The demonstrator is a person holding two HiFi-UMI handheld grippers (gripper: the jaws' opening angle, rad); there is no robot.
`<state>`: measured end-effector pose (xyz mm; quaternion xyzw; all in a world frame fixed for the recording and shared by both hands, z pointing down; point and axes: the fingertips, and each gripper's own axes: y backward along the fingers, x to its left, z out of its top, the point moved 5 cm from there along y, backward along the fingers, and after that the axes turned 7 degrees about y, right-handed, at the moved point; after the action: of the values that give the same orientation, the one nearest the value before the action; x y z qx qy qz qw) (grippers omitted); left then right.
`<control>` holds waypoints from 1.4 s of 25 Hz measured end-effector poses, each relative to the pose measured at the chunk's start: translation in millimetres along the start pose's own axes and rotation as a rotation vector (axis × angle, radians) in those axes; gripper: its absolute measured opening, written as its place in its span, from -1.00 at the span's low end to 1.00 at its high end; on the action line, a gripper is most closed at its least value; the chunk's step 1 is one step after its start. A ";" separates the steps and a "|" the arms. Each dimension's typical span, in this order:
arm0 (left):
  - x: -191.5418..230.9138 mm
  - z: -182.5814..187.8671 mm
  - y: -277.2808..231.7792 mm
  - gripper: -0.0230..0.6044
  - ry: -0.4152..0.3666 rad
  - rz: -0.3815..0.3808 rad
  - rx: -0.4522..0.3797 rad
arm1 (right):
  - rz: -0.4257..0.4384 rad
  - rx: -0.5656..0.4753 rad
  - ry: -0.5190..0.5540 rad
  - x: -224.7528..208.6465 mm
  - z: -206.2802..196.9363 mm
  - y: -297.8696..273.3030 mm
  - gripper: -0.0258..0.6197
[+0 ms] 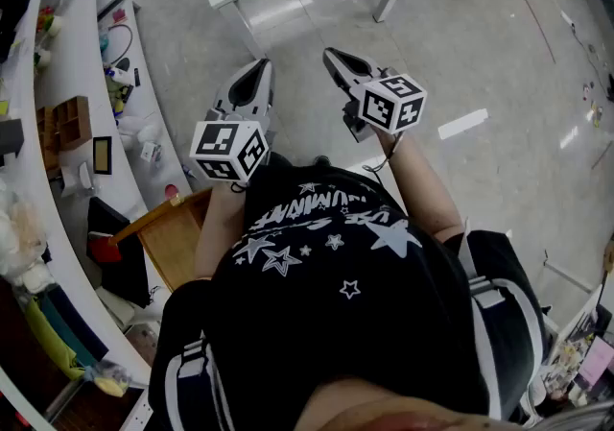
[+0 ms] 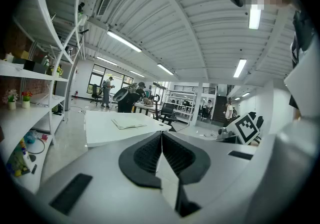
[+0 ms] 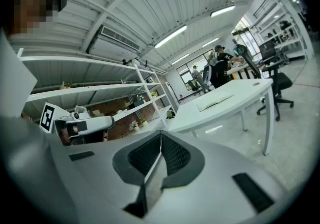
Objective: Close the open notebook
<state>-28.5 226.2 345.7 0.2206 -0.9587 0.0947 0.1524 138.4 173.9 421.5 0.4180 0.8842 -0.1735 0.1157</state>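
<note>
Because the left gripper (image 2: 161, 137) and right gripper (image 3: 160, 137) are both clenched on nothing, reaching the notebook (image 2: 129, 123) like this would likely only shove it across the table (image 2: 100, 133) rather than lift a cover; the jaws would need to part first. It lies open on the white table far ahead, well apart from both grippers, with bare floor (image 1: 460, 55) between. The head view cuts nearly all of it off at the top edge, the torso (image 1: 336, 304) hides the near floor, and the notebook is too small to tell which side should fold.
</note>
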 end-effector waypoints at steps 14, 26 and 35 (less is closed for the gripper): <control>17.0 0.1 -44.7 -0.88 0.012 -0.039 0.017 | -0.070 -0.009 -0.040 -35.4 4.8 -3.9 -0.89; 88.7 31.0 -128.8 -0.88 0.050 -0.087 0.019 | -0.145 0.011 -0.037 -94.7 51.2 -81.7 -0.89; 155.8 60.6 -170.9 -0.88 0.073 -0.078 0.028 | -0.153 0.036 -0.048 -115.2 79.3 -158.8 -0.89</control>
<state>-99.9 -1.5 360.6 0.2561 -0.9418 0.1103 0.1876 91.2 -32.4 422.8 0.3470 0.9072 -0.2077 0.1158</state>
